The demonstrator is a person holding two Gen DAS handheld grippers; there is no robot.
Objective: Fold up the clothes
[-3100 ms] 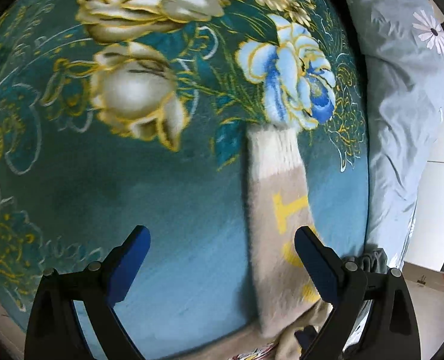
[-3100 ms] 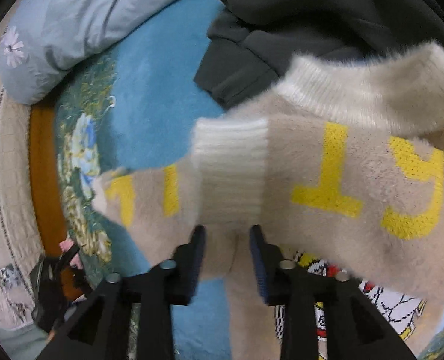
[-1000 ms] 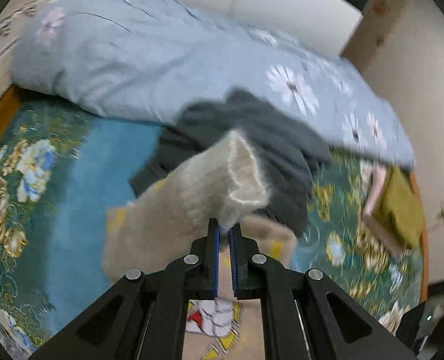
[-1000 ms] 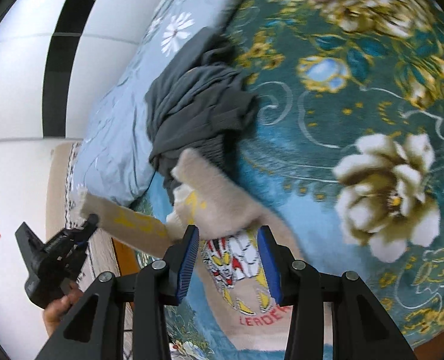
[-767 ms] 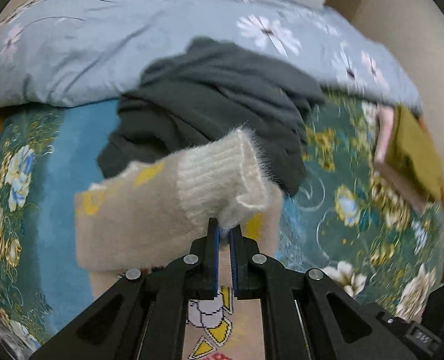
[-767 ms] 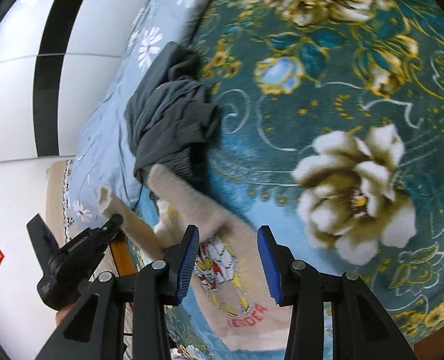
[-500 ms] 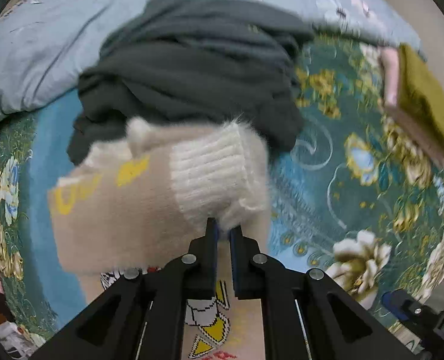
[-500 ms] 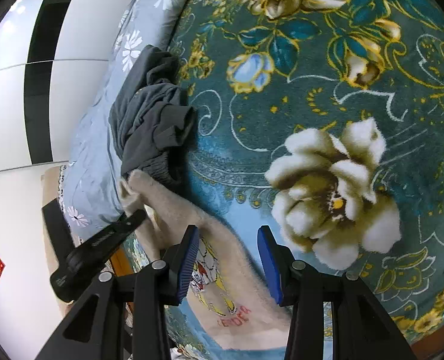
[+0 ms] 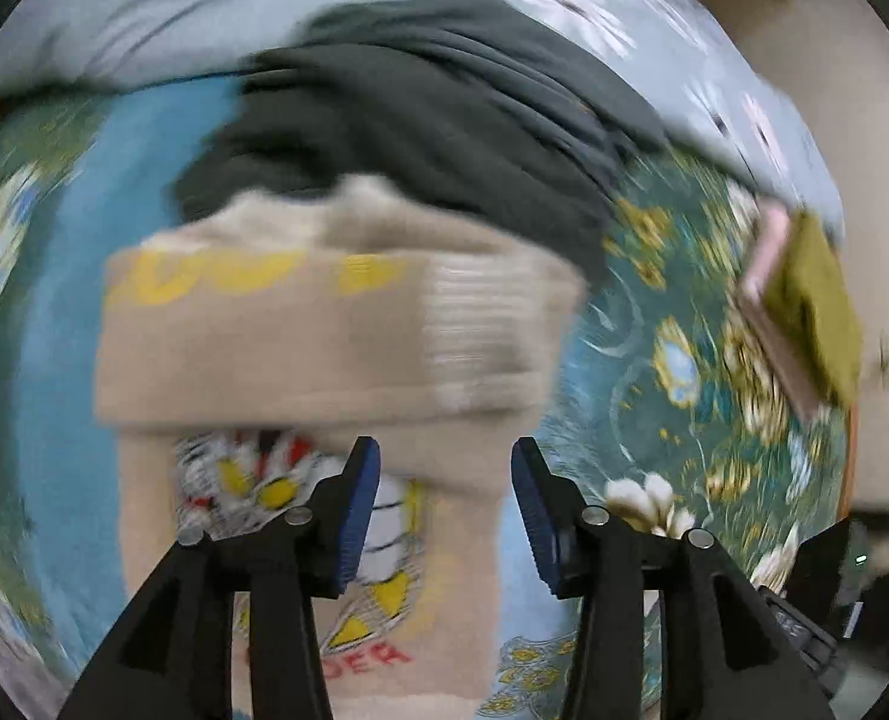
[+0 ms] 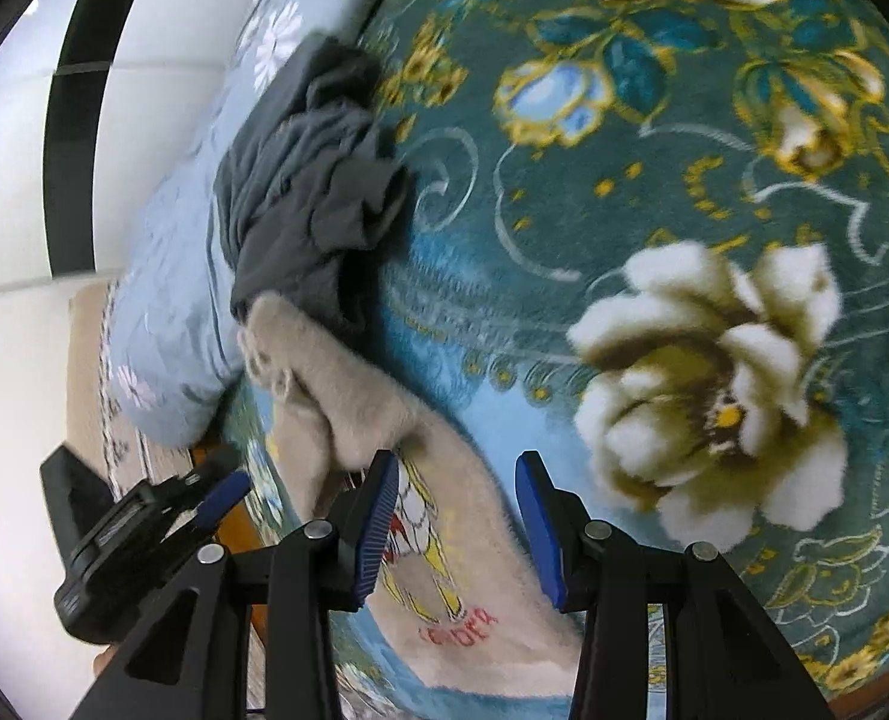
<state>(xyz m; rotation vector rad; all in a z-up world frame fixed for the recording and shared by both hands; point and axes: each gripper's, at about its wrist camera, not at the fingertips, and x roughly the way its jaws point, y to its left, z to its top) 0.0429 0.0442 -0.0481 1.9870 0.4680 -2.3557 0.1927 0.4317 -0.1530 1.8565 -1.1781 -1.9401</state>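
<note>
A fuzzy beige sweater [image 9: 300, 540] with a cartoon print and red lettering lies on the teal floral blanket [image 9: 672, 360]. Its sleeve [image 9: 324, 336], with yellow letters and a white ribbed cuff, lies folded across the body. My left gripper [image 9: 441, 480] hovers just above the sweater, its jaws opening, with nothing pressed between the blue pads. In the right wrist view the sweater [image 10: 444, 516] runs from a bunched sleeve down under my right gripper [image 10: 456, 492], which stands open above the sweater's edge. The left gripper [image 10: 216, 492] shows there at the lower left.
A dark grey garment [image 9: 432, 120] is heaped just beyond the sweater, against a light blue daisy quilt [image 9: 114, 12]. A folded olive and pink stack [image 9: 804, 300] lies at the blanket's right. White wall panels [image 10: 24, 180] and the bed's wooden edge [image 10: 240, 528] lie to the left.
My left gripper came down with the sleeve cuff, laid it across the sweater's body and let go, its jaws parting. The right gripper sank closer to the blanket, still open.
</note>
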